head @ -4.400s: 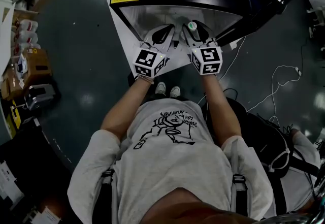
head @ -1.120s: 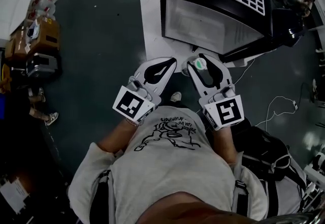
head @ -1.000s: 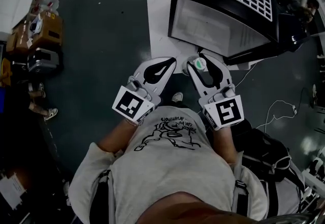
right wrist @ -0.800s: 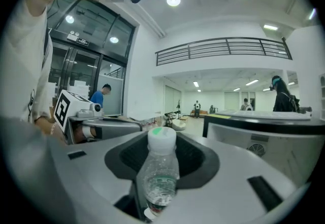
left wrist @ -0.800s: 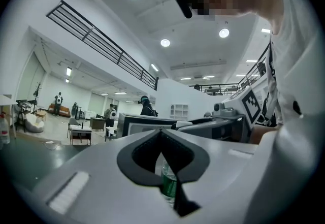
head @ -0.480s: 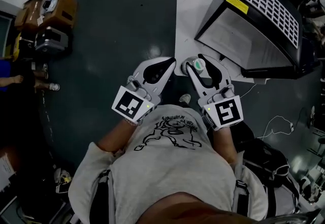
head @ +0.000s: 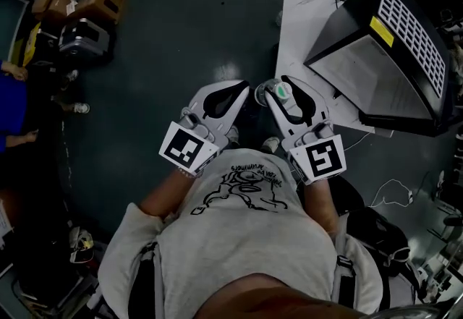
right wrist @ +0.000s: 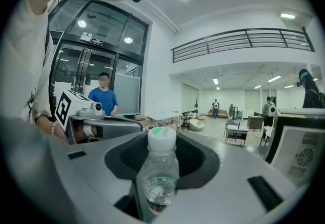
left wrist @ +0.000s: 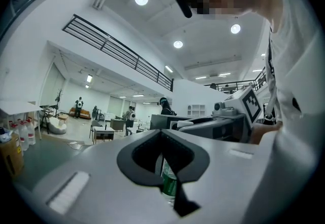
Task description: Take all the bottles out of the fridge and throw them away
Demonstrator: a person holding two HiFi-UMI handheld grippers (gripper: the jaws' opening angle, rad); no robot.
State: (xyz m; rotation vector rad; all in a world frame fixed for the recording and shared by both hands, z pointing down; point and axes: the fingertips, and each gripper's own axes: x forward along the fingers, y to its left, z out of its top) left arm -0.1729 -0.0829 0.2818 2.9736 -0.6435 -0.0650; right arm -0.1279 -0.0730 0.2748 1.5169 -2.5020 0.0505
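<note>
A clear plastic bottle (right wrist: 160,173) with a white, green-marked cap (head: 283,92) stands upright between the fingers of my right gripper (head: 278,90), which is shut on its body. The left gripper (head: 241,87) hovers just left of it at chest height, tips together, with nothing in it. In the left gripper view a strip of the bottle's green label (left wrist: 169,183) shows below the shut tips (left wrist: 162,134). The black fridge (head: 394,57) with its white grille lies at the upper right, behind a white panel (head: 304,28) on the floor.
Cardboard boxes and equipment (head: 79,14) sit at the upper left on the dark floor. A person in blue (right wrist: 104,97) stands to the left by glass doors. Cables (head: 391,191) and a black bag (head: 369,227) lie at the right.
The view has swung left: the fridge slid from top centre to the upper right edge. Both grippers kept their place before the chest, and the bottle stayed in the right one.
</note>
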